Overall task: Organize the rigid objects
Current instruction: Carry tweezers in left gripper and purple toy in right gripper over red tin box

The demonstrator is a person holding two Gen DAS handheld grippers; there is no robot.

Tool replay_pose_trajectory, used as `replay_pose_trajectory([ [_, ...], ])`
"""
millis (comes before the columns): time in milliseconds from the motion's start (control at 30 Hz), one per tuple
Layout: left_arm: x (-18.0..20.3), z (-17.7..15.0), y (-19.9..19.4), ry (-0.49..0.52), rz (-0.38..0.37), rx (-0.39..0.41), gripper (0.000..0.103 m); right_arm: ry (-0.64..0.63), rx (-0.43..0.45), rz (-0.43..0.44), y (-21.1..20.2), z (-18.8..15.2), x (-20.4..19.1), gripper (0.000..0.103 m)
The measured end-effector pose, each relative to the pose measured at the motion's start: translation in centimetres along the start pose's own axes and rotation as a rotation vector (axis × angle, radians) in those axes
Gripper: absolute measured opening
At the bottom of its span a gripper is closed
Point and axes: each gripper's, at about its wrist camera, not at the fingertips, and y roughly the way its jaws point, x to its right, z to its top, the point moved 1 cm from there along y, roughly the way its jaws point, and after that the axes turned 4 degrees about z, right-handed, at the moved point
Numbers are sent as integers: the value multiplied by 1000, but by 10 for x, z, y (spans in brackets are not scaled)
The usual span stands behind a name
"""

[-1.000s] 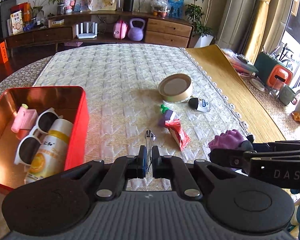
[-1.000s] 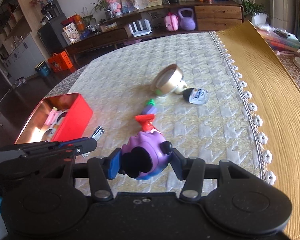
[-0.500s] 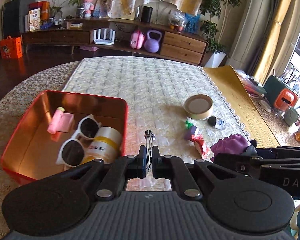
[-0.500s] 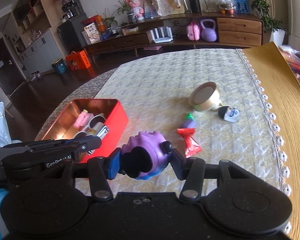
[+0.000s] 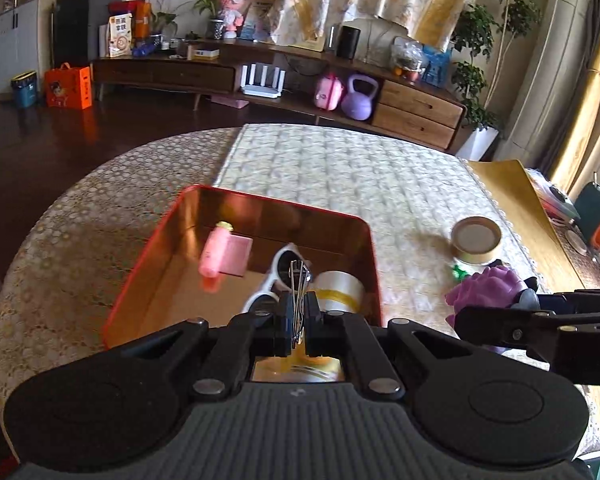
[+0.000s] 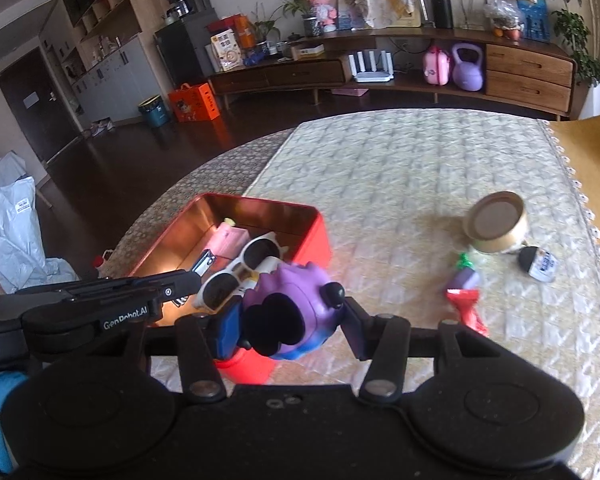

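My left gripper [image 5: 296,320] is shut on a small metal nail clipper [image 5: 299,280], which hangs over the open red tin [image 5: 374,252]. The tin holds white sunglasses [image 5: 285,258], a pink item [image 5: 220,256] and a white-and-yellow tube [image 5: 340,288]. My right gripper [image 6: 288,324] is shut on a purple toy figure [image 6: 296,296] with black parts, above the tin's near right corner [image 6: 324,232]. The right wrist view shows the left gripper [image 6: 192,276] with the clipper [image 6: 204,263] from the side. The left wrist view shows the purple toy [image 5: 488,292] at right.
On the quilted cloth right of the tin lie a round tape roll [image 6: 496,224], a small black-and-white item [image 6: 540,266], a little purple-and-green toy [image 6: 466,276] and a red wrapper [image 6: 466,308]. The round table's edge curves just left of the tin.
Both grippers have moved left with their objects, from above the cloth to above the red tin. The tin now sits in the middle of both views.
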Motion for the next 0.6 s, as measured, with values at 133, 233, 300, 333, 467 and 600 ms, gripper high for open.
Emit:
replay_pose_trajectory([
  [133,-15,3,5,7,22,2,5,-26,-16,11,14,7,-12,51],
  [233,-25,4,12,17,33,-10,5,-50,-20,11,26,13,-20,51],
  [300,-30,3,16,25,44,-18,5,-69,-25,4,35,20,-25,51],
  [333,-33,2,19,25,47,-23,5,-76,-27,5,39,23,-27,51],
  [467,-41,2,27,27,57,-40,5,-106,-40,2,59,35,-36,51],
  [600,-45,3,35,35,57,-52,5,-139,-57,-14,82,45,-45,51],
])
